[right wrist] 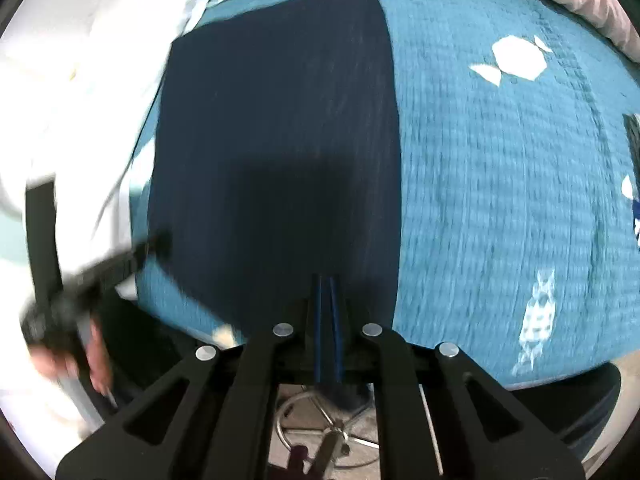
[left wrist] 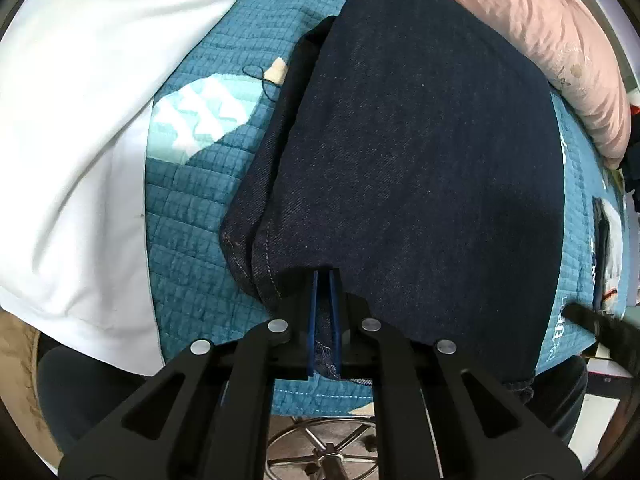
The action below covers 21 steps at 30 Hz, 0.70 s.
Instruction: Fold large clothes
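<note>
A dark blue denim garment (left wrist: 400, 160) lies flat and folded on a teal quilted bedspread (left wrist: 192, 220), with a second layer showing along its left side. My left gripper (left wrist: 325, 274) is shut on the stitched hem at its near edge; cloth shows between the blue pads. In the right wrist view the same garment (right wrist: 280, 120) is blurred. My right gripper (right wrist: 326, 278) sits at its near right corner, with the pads close together and dark cloth between them. The left gripper (right wrist: 160, 240) and a hand (right wrist: 80, 352) appear as a blur at the garment's left edge.
A white sheet (left wrist: 80, 120) covers the bed to the left and a pink duvet (left wrist: 560, 40) is bunched at the far right. The bedspread (right wrist: 480, 200) extends right of the garment. A chrome stool base (left wrist: 328, 452) stands on the floor below the bed's edge.
</note>
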Each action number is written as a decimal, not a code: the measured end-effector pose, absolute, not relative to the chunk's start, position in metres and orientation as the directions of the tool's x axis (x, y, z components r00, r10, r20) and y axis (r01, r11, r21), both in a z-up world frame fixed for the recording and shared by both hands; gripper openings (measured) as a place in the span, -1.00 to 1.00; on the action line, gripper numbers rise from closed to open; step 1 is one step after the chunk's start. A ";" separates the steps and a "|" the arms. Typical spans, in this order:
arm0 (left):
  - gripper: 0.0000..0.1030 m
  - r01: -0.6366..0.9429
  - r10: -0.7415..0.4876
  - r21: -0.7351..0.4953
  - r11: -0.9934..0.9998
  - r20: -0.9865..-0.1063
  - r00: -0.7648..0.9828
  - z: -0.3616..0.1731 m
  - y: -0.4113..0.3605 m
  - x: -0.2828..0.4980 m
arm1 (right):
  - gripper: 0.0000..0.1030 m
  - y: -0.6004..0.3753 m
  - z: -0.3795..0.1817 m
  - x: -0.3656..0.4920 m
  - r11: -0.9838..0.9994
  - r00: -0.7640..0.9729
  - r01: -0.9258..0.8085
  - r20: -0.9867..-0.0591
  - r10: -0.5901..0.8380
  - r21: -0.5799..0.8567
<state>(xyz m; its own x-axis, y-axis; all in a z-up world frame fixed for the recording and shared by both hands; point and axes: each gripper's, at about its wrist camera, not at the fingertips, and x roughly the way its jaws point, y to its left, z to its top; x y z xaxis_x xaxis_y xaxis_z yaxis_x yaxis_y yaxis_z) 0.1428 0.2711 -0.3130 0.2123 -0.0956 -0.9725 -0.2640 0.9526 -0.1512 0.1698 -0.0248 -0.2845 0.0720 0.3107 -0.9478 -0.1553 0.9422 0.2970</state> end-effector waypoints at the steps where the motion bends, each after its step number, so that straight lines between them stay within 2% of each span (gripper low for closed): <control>1: -0.87 -0.271 -0.098 -0.155 0.950 -0.972 0.211 -0.317 0.273 0.143 | -1.00 -0.025 -0.299 0.184 0.946 0.047 -0.134 -0.952 0.303 0.295; 3: -0.87 -0.274 -0.092 -0.149 0.950 -0.973 0.210 -0.323 0.273 0.146 | -1.00 -0.027 -0.352 0.200 0.950 -0.030 -0.062 -0.952 0.303 0.305; 5: -0.87 -0.259 -0.080 -0.134 0.957 -0.975 0.207 -0.325 0.274 0.147 | -1.00 -0.033 -0.363 0.202 0.937 -0.055 -0.006 -0.936 0.347 0.348; 8: -0.94 -0.259 -0.072 -0.119 0.959 -0.980 0.186 -0.313 0.266 0.146 | -0.98 -0.043 -0.344 0.204 0.928 -0.063 0.008 -0.926 0.373 0.373; 10: -0.94 -0.231 -0.004 -0.052 0.972 -0.979 0.202 -0.298 0.262 0.150 | -0.88 -0.048 -0.324 0.204 0.934 -0.018 -0.021 -0.934 0.357 0.357; 13: -0.94 -0.213 -0.024 -0.077 0.974 -0.970 0.241 -0.276 0.262 0.159 | -0.88 -0.045 -0.292 0.214 0.927 0.060 -0.073 -0.926 0.373 0.368; 18: -0.94 -0.193 0.005 -0.050 0.980 -0.961 0.276 -0.255 0.259 0.218 | -0.88 -0.039 -0.262 0.254 0.943 0.159 -0.105 -0.931 0.330 0.316; 21: -0.94 -0.194 0.000 -0.058 0.979 -0.958 0.286 -0.260 0.258 0.257 | -0.88 -0.035 -0.253 0.293 0.934 0.185 -0.082 -0.915 0.358 0.348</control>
<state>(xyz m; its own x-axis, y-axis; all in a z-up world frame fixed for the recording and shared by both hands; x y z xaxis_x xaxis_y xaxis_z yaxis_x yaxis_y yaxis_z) 0.2573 0.2581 -0.2603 0.2861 0.0003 -0.9582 -0.1941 0.9793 -0.0577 0.2931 -0.0353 -0.2527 0.1847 0.3577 -0.9154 -0.0823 0.9338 0.3483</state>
